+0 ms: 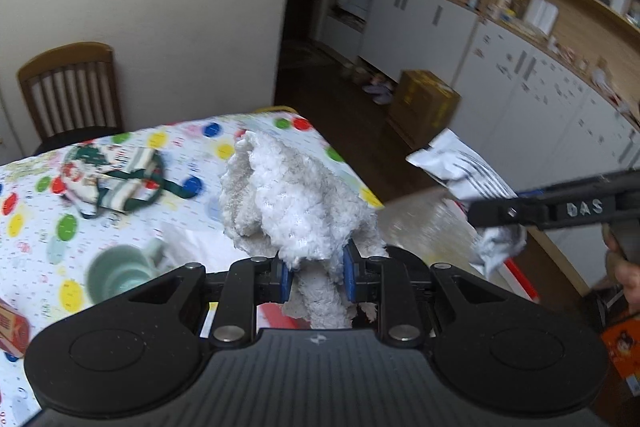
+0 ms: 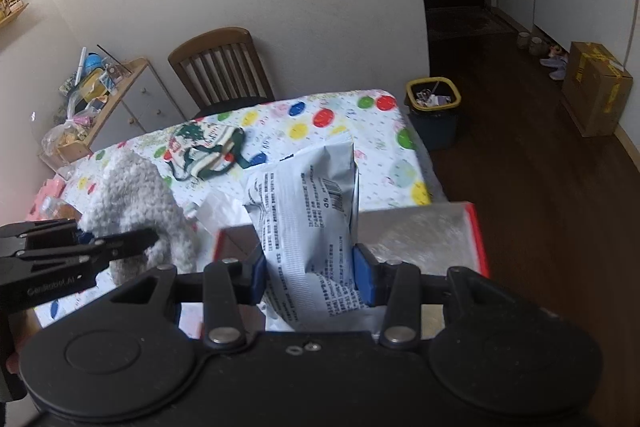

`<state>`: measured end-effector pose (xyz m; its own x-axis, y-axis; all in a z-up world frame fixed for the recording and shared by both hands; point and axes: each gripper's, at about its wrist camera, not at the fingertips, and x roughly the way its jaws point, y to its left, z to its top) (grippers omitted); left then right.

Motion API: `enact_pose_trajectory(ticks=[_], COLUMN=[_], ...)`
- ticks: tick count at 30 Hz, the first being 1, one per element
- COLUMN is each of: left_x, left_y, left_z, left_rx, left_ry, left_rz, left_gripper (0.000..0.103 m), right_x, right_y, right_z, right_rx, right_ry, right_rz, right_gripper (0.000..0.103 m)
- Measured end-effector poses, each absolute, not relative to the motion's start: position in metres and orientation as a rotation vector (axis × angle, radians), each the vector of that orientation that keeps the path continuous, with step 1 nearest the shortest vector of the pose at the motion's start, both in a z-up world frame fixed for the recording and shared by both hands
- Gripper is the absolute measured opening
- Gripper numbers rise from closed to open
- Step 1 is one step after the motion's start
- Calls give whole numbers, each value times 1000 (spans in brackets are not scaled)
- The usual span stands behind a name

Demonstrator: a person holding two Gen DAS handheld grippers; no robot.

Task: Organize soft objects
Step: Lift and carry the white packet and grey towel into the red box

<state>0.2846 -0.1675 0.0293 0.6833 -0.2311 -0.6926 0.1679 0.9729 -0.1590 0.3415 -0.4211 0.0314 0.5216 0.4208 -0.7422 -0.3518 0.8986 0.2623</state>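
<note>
Left gripper (image 1: 316, 269) first: its blue pads are pinched tight on a fluffy grey-white plush toy (image 1: 292, 195), which bulges up and forward out of the grip and is lifted above the table, with a strand of it trailing back toward the camera. Over to the right gripper (image 2: 314, 273), and its blue pads are clamped on a white snack bag (image 2: 308, 211) covered in small print with a barcode, the bag standing up between the fingers and crumpled at the waist where the pads bite. Directly beyond that bag sits an open red-rimmed box (image 2: 476, 227) with a silvery lining, just at the near edge of the table. From the right wrist camera the plush toy shows off to the left, with the other gripper's black frame in front of it; from the left wrist camera the snack bag hangs to the right under a black arm. Further out, the table wears a white tablecloth (image 1: 40, 227) with coloured dots, a pale green mug (image 1: 116, 275) lies on its side near the left, and a green-trimmed cloth pouch (image 2: 204, 151) rests mid-table. Behind stand a wooden chair (image 2: 220, 67), a yellow-rimmed bin (image 2: 434, 107) and a cardboard carton (image 2: 596, 87) on the dark floor.
</note>
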Motion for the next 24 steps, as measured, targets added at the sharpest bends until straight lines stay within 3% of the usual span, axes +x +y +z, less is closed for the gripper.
enact_pose_trajectory(ticks=[24], left_x=[266], left_y=[-283], left_z=[-45], left_rx=[44], left_ry=[979], left_rz=[-348], left_gripper=[24], right_x=[332], right_y=[-473], right_z=[-45], right_rx=[41], right_ry=[1041], right_rz=[431], right_gripper=[43])
